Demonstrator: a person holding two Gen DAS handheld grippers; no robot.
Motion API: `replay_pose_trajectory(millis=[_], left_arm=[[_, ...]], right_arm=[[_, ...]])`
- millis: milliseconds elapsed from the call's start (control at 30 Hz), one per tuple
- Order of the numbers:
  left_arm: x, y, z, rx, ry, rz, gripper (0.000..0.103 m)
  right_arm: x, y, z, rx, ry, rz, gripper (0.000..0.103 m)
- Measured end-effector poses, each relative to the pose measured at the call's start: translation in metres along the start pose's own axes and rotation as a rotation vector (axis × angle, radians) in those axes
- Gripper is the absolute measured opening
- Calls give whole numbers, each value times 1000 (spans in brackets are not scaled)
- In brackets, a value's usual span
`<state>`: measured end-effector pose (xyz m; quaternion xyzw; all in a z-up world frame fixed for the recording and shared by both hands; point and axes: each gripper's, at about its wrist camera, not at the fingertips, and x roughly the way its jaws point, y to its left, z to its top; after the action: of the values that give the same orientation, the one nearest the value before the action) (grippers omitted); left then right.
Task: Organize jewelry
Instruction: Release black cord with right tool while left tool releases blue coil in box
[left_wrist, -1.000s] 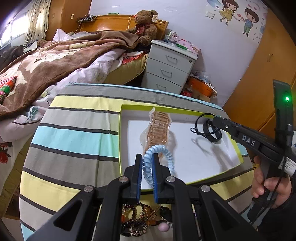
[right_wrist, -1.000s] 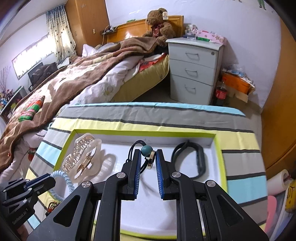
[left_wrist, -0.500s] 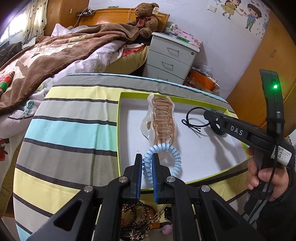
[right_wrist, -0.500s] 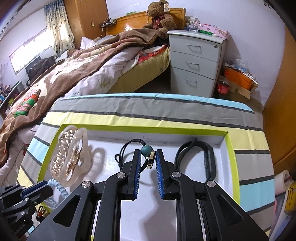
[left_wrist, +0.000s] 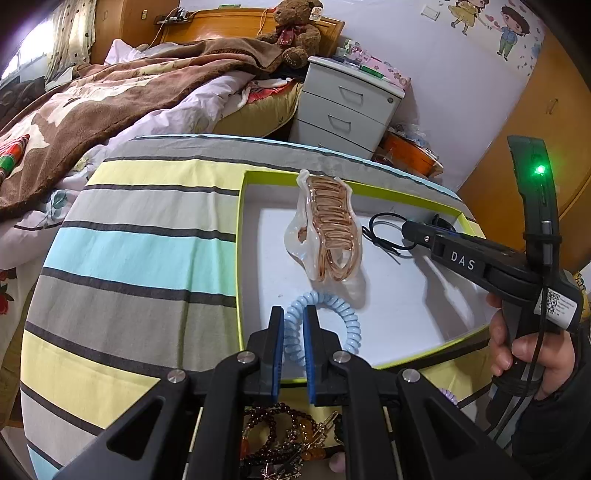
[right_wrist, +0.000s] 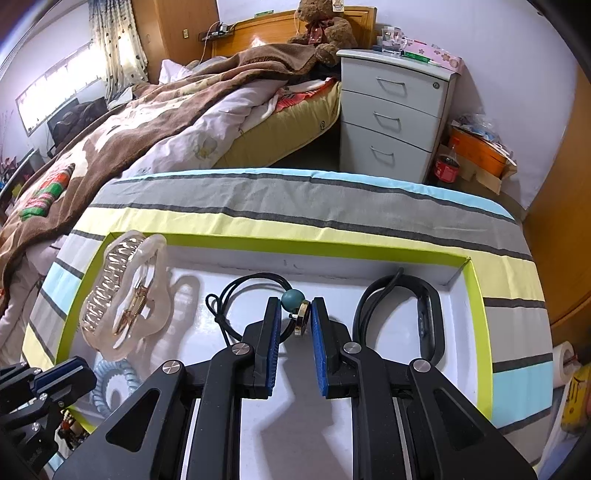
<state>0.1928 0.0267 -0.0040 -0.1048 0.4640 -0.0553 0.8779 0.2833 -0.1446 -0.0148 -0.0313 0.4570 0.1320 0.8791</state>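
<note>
A white tray with a green rim (left_wrist: 240, 258) (right_wrist: 476, 332) lies on the striped tablecloth. My left gripper (left_wrist: 293, 317) is shut on a light-blue coil hair tie (left_wrist: 341, 314), whose loop rests on the tray floor near the front edge. My right gripper (right_wrist: 295, 306) is shut on a black cord bracelet (right_wrist: 251, 280) with a green bead (right_wrist: 293, 298) and a gold charm between the pads. The cord's loop lies on the tray. A clear hair claw with gold teeth (left_wrist: 325, 236) (right_wrist: 125, 291) sits at the tray's left. A black band (right_wrist: 428, 317) lies at its right.
A heap of dark bead bracelets (left_wrist: 280, 435) and a purple coil (left_wrist: 448, 397) lie on the cloth (left_wrist: 140, 266) in front of the tray. A person's hand (left_wrist: 528, 350) holds the right gripper. A bed and a grey nightstand (right_wrist: 391, 114) stand beyond the table.
My right gripper has come down towards the tray with the bead cord, whose loop now rests on the tray floor. The left gripper keeps its hold on the blue coil.
</note>
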Motion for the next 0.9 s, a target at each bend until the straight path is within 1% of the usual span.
replay_pose_trajectory(millis=[300,400,500,567,633,833,900], left_arm=[[2,-1,-1,8,5,-1,18],[0,-3,-1,14,4,-4,22],[-1,-5,-1,22,4,-7,27],[-2,-7,-1,27,2,-9,30],[-3,-8,-2,31,1,-9,32],[-8,-11,-3,39,-8,-4,38],[-12,-13,-4,44,-17,4,43]], right_arm=[[1,2,-1,-9,3,-2,17],[1,4,-2,-19,2,-11,18],[-1,4,-3,-16,-6,-19,24],[-4,4,-3,-14,-10,-12,36],[-7,5,-3,-17,-17,-8,37],[-19,6,-5,-10,-35,-9,37],[-24,6,-7,-7,-44,-7,37]])
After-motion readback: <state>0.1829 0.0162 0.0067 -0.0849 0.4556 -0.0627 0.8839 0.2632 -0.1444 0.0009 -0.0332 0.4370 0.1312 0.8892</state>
